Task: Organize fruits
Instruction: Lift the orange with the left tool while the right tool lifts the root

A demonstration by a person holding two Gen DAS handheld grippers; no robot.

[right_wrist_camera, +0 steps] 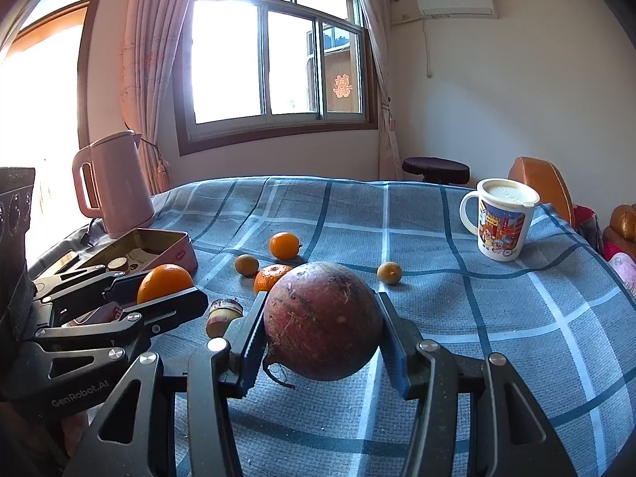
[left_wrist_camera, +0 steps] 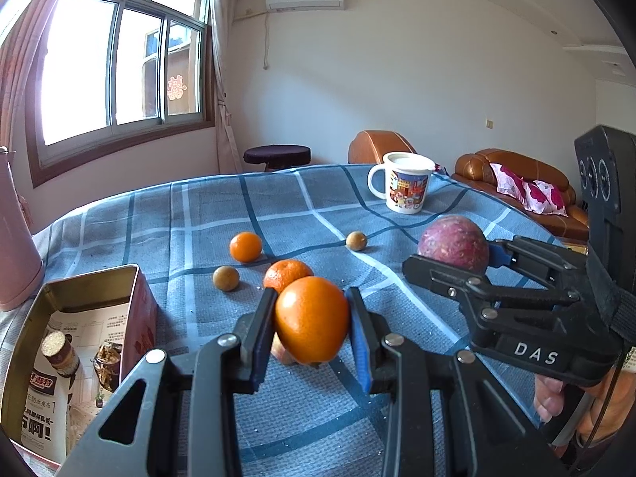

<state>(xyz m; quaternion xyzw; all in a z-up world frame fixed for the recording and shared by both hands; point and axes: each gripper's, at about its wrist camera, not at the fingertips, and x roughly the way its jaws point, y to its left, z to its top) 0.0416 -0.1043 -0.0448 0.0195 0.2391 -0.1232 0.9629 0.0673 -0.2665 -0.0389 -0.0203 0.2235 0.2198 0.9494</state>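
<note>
My left gripper (left_wrist_camera: 312, 318) is shut on an orange (left_wrist_camera: 312, 320) and holds it above the blue checked tablecloth (left_wrist_camera: 198, 238); it also shows in the right wrist view (right_wrist_camera: 165, 282). My right gripper (right_wrist_camera: 318, 326) is shut on a large reddish-purple round fruit (right_wrist_camera: 322, 320), also seen in the left wrist view (left_wrist_camera: 453, 244). On the cloth lie two tangerines (left_wrist_camera: 245, 246) (left_wrist_camera: 287, 273) and two small brownish fruits (left_wrist_camera: 225, 277) (left_wrist_camera: 356, 241). A small pale fruit piece (right_wrist_camera: 222, 316) lies under my left gripper. An open tin box (left_wrist_camera: 71, 298) stands at the left.
A lidded cartoon mug (left_wrist_camera: 405, 187) stands at the far right of the table. A pink kettle (right_wrist_camera: 113, 183) stands at the far left behind the tin. The tin holds packets (left_wrist_camera: 59, 353). A stool (left_wrist_camera: 277, 156) and brown sofas (left_wrist_camera: 512, 171) lie beyond the table.
</note>
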